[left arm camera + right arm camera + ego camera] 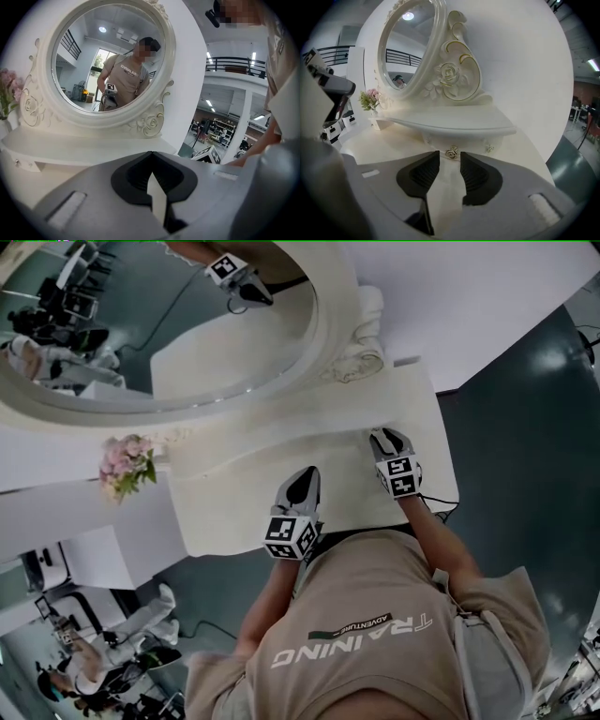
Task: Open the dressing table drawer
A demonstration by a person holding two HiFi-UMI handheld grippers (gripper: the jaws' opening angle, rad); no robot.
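Note:
The white dressing table (281, 460) carries an oval mirror (187, 334) over a raised shelf (454, 123). Under that shelf sits a small drawer front with a gold rose-shaped knob (451, 152). My right gripper (450, 161) is open, its two fingertips just short of the knob, one on each side, touching nothing. In the head view the right gripper (386, 439) points at the shelf's right end. My left gripper (302, 486) hovers over the tabletop's front, and the left gripper view shows its tips (151, 154) meeting, holding nothing.
A pink flower bunch (127, 465) stands on the shelf's left end. A second small knob (489, 148) sits to the right of the rose knob. A white wall rises behind the table and dark floor (525, 427) lies to the right. The person's torso presses against the table's front edge.

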